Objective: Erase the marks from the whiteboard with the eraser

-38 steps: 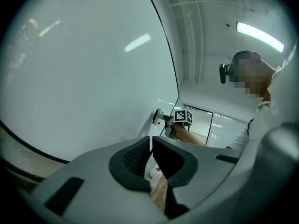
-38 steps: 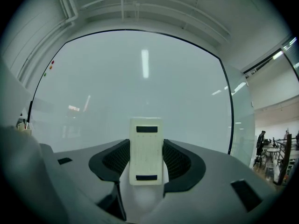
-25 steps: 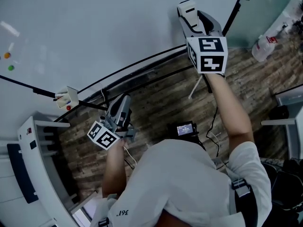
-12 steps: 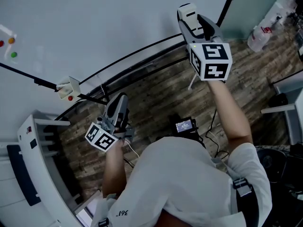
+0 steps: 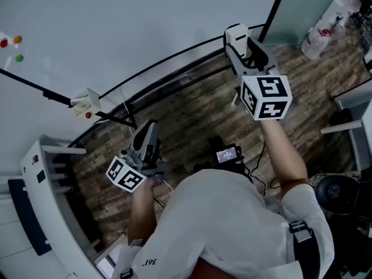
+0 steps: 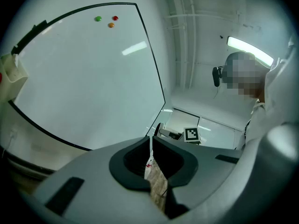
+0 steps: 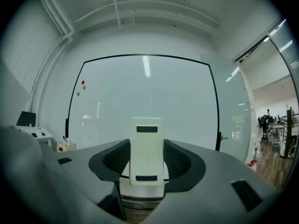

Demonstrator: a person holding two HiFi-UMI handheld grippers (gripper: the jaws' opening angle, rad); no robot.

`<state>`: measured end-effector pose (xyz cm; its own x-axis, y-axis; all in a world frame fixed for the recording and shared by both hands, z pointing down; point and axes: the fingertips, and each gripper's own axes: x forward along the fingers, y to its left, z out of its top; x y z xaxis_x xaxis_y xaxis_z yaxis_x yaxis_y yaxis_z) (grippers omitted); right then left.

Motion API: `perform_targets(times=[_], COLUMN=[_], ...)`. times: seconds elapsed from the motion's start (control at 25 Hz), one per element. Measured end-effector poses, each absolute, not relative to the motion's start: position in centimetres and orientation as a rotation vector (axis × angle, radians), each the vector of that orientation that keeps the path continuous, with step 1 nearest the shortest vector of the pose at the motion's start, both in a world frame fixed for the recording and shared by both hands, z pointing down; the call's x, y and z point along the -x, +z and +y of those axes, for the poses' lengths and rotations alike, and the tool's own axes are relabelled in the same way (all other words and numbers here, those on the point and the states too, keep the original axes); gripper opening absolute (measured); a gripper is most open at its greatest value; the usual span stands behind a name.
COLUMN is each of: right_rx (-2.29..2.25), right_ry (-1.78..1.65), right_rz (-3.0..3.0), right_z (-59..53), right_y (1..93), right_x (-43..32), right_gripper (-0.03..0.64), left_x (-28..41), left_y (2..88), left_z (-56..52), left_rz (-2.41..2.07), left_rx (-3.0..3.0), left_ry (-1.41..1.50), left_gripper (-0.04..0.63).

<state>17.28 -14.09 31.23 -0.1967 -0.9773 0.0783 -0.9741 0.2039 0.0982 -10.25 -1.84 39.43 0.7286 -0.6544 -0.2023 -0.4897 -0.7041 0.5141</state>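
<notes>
Two tools | right tool (image 7: 147, 166) grips eraser (image 7: 147, 143) | left tool (image 6: 150, 158) closed | holder (image 5: 86, 102) at whiteboard (image 5: 128, 28) edge

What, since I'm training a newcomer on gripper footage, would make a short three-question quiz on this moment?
1. True or false: the right gripper is shut on the eraser, with the whiteboard ahead of it.
2. The left gripper has its jaws: A) wide apart; B) together, holding nothing; C) clamped on a marker.
3. Fill in: ___ small coloured dots sit on the whiteboard near its left edge.
Key: 1 true; 2 B; 3 three.
</notes>
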Motion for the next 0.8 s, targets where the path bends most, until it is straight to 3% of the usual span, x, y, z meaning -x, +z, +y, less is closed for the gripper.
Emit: perform_targets(times=[0.8], right_rx=[-1.767], right_ry=[0.197], right_rz=[-2.362], right_z=[-9.2], right_y=[39.4], right_x=[-15.6], right_gripper=[0.241], left_x=[8.3], left_y=[41.7], left_z=[-0.8], left_rz=[-0.85], left_rx=[-2.456], left_ry=[-0.498], left_gripper=[0.008])
